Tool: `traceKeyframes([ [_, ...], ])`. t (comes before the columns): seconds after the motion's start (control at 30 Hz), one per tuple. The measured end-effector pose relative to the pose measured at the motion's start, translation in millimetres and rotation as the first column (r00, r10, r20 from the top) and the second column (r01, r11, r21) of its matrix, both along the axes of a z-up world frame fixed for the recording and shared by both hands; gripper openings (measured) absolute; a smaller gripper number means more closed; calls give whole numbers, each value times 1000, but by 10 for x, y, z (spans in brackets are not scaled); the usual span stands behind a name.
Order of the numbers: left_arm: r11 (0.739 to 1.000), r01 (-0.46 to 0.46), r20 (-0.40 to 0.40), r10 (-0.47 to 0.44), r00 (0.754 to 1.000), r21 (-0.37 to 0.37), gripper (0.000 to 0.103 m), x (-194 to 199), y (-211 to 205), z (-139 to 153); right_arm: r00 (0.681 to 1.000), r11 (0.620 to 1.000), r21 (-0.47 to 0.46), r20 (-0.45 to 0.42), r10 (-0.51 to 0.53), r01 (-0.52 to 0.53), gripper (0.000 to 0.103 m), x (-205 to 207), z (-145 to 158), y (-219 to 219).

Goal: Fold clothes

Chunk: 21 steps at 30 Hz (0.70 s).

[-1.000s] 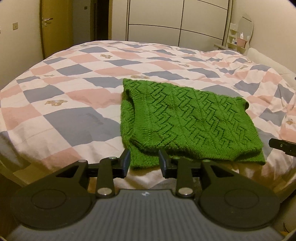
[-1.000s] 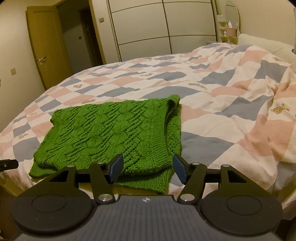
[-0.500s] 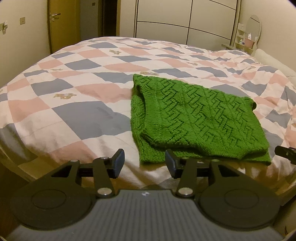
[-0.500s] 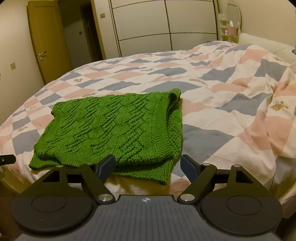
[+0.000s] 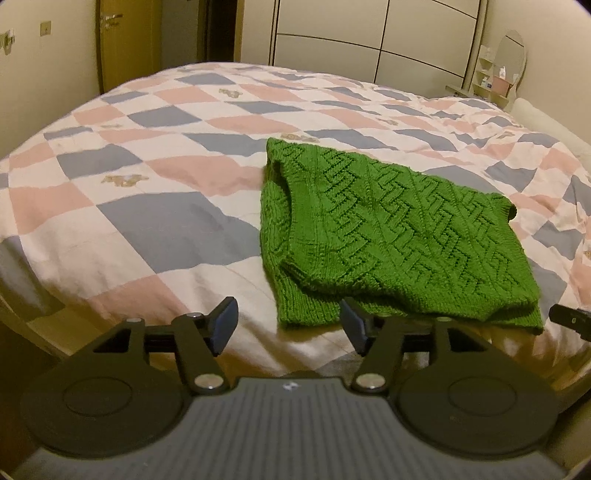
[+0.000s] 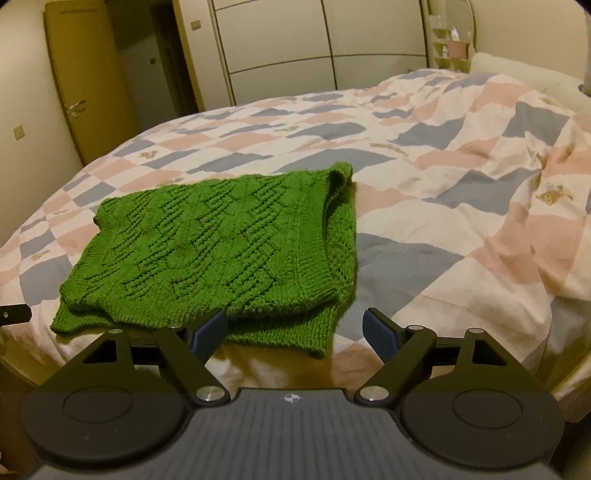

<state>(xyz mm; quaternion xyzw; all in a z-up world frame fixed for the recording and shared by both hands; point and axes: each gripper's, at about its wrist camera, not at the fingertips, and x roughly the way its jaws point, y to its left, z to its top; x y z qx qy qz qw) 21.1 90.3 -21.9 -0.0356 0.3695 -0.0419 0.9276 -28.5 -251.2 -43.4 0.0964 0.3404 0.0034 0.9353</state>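
Here, checkered bedspread [image 5: 155, 229], wardrobe wall [image 5: 369, 33].

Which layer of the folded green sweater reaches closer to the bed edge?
The bottom layer of the green sweater: its ribbed hem sticks out beyond the top layer.

chunky knit sweater [image 5: 388, 236]; matt cotton quilt [image 5: 155, 221]

A green knitted sweater [image 5: 399, 236] lies folded flat near the bed's front edge.
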Motion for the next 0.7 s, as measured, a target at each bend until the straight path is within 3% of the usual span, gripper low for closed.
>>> traceKeyframes([
  [0.33, 993, -36, -81, 27, 996, -110, 57, 290, 122, -163, 998, 999, 23, -58, -39, 40, 83, 134, -174, -117],
  [0.7, 989, -59, -119, 42, 992, -139, 57, 557, 119, -269, 995, 999, 20, -86, -47, 49, 83, 317, -235, -155],
])
